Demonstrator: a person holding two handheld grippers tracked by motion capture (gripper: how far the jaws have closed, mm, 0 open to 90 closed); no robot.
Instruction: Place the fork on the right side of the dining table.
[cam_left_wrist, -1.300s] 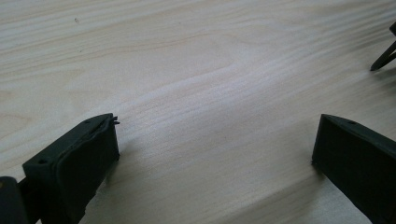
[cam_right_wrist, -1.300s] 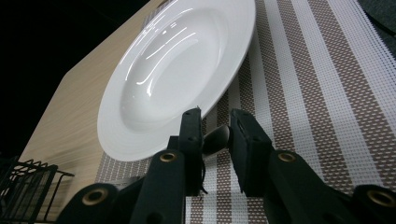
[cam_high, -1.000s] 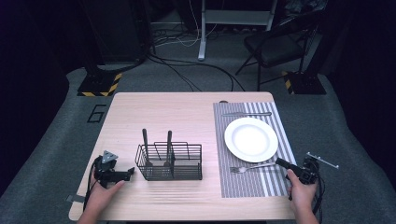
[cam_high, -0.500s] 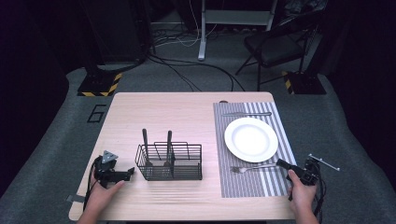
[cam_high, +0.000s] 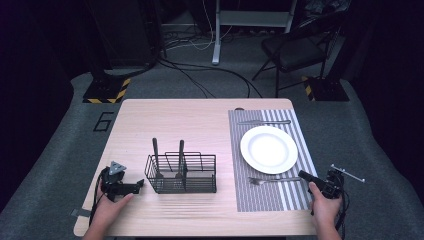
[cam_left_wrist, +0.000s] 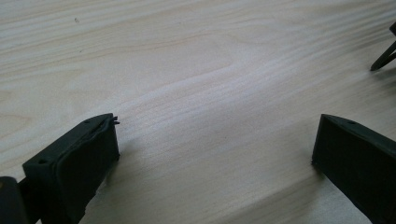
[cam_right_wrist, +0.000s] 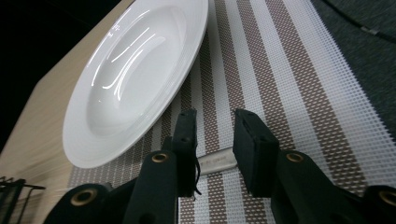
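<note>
Your light wooden table (cam_high: 190, 120) has bare surface left of the striped woven placemat (cam_high: 290, 197). The white round plate (cam_high: 269, 149) lies on it, the silver metal fork (cam_high: 274, 179) just beside the plate's near rim. Your right gripper (cam_right_wrist: 215, 135) straddles the fork handle; its jaws have just been opening, a gap showing on each side. Your left gripper (cam_left_wrist: 215, 149) rests beside the black wire basket (cam_high: 182, 175), jaws spread wide.

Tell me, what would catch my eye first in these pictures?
Probably the white plate, bright on a striped placemat at the table's right. Just in front of it lies a fork, and the right gripper has its jaws on either side of the handle's end, just opening, with a gap showing. Left of centre stands a black wire basket with two dark handles sticking up.
</note>
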